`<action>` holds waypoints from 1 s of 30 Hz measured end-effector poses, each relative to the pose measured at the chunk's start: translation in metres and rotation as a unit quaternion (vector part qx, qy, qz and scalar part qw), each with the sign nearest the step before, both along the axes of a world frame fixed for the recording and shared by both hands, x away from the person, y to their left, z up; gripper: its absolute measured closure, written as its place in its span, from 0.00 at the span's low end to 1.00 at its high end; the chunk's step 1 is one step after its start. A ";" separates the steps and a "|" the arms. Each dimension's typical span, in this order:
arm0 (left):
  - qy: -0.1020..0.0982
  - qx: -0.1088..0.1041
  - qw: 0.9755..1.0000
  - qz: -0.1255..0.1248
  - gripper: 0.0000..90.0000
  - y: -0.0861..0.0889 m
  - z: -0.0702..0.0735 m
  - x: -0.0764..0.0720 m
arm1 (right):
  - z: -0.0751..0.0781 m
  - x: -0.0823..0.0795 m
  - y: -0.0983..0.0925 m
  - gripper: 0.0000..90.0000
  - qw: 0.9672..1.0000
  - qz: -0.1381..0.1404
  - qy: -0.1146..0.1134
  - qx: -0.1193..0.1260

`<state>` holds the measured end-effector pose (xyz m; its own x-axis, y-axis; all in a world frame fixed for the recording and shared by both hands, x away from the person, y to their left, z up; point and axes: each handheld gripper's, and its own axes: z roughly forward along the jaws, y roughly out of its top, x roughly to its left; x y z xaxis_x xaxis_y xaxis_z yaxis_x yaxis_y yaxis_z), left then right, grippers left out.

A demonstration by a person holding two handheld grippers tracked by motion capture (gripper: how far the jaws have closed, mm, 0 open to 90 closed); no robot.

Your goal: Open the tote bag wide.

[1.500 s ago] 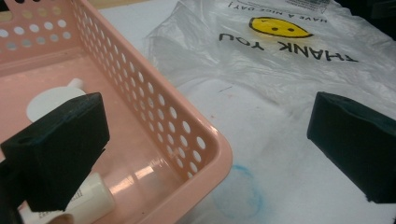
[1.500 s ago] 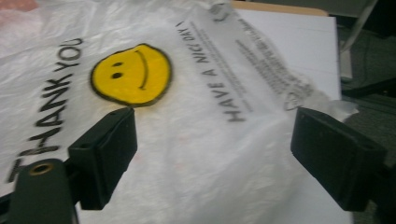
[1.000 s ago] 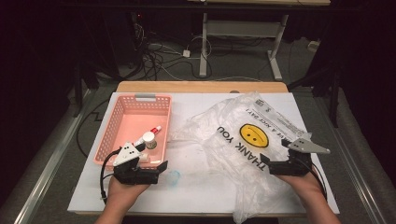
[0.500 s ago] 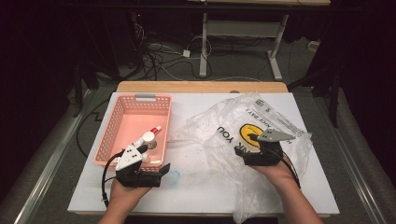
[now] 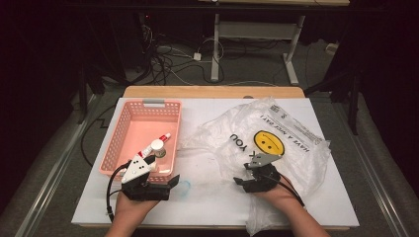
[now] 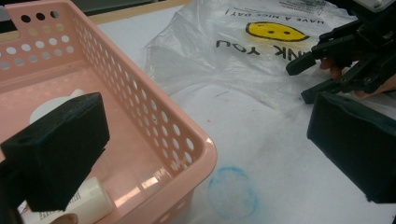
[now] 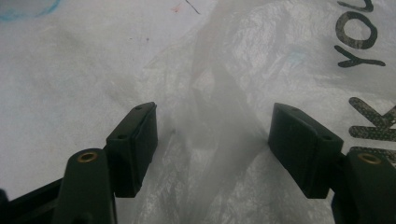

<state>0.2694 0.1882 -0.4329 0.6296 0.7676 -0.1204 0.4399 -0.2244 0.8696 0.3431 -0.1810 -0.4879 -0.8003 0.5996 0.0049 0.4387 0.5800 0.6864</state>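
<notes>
Right gripper view: right gripper (image 7: 212, 140) jaws half-spread, just closing, a fold of clear plastic bag (image 7: 280, 60) between, not yet pinched.

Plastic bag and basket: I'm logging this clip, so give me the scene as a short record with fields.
surface: white table
plastic bag: clear, smiley print, crumpled flat on the table's right half
basket: pink, perforated, on the left half
basket contents: tube
right gripper: over the bag's near left edge, fingers have just been closing, a fold of bag between them, not yet pinched
left gripper: at the basket's near corner, open, holding nothing
</notes>
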 end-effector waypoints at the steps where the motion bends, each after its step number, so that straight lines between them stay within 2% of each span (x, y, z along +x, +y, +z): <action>1: 0.001 0.000 1.000 0.000 0.00 0.000 0.000 0.000 | 0.000 0.000 0.000 0.41 1.000 0.000 0.000 0.000; 11: 0.005 0.000 1.000 -0.005 0.00 0.000 -0.001 0.001 | 0.000 0.002 -0.004 0.53 1.000 -0.021 0.003 0.017; 16: 0.011 -0.004 1.000 -0.005 0.00 0.000 -0.002 0.001 | 0.000 0.002 -0.005 0.60 0.999 -0.028 -0.002 0.016; 22: 0.012 -0.005 1.000 -0.010 0.00 0.000 -0.002 0.000 | 0.000 0.004 -0.008 0.66 0.999 -0.042 0.009 0.026; 30: 0.014 -0.005 1.000 -0.007 0.00 -0.001 -0.003 -0.001 | 0.000 0.005 -0.009 0.80 0.999 -0.051 -0.004 0.016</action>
